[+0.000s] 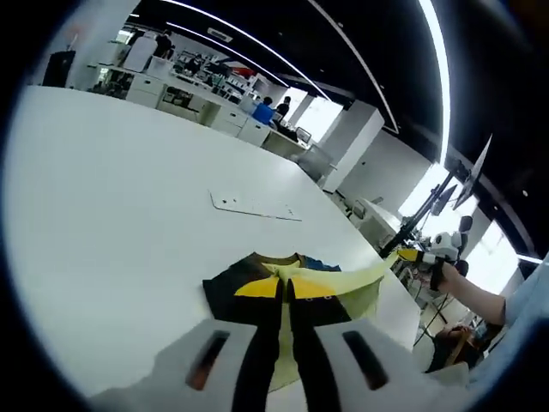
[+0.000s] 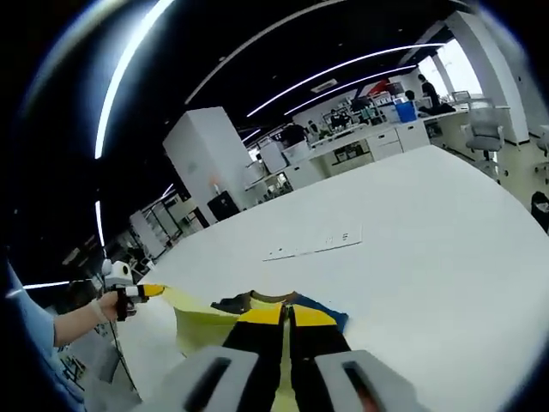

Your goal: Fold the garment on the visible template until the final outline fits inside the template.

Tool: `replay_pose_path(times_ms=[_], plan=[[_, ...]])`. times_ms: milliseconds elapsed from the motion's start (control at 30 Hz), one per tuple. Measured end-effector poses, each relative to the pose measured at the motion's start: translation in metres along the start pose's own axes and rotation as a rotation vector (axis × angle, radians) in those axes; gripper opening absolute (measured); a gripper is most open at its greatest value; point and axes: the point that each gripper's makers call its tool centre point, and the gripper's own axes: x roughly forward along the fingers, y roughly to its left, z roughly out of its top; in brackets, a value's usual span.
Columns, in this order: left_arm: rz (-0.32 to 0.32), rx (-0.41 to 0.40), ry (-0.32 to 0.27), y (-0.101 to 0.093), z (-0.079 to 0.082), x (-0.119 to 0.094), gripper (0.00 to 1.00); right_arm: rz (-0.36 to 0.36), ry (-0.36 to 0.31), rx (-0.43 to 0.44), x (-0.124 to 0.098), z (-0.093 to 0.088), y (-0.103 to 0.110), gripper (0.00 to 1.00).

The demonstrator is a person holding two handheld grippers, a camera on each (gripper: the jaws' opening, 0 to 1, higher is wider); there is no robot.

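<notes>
Black ceiling, light strips (image 1: 433,69); white table (image 1: 111,197); bright windows (image 2: 463,64).

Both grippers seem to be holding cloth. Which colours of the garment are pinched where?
Each gripper, left and right, is shut on the garment at a yellow stretch flanked by black panels; the pale yellow-green part spreads toward the other gripper.

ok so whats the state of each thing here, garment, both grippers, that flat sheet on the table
garment: lifted off the table, stretched between the two grippers, not folded flat
left gripper: shut on garment
right gripper: shut on garment
flat white sheet: lying flat on the table beyond the garment, bare
table: white top, garment's far edge resting on it
</notes>
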Motion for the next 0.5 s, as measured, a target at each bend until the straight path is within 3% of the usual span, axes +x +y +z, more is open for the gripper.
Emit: replay_pose_path(times_ms=[267,500], plan=[[0.04,-0.043,-0.028,0.027,0.008,0.026,0.0,-0.021,0.012,-0.033,0.035,0.007,-0.021,0.0],[0.085,-0.083,-0.021,0.052,0.005,0.044,0.0,-0.053,0.027,-0.018,0.054,-0.004,-0.034,0.0]])
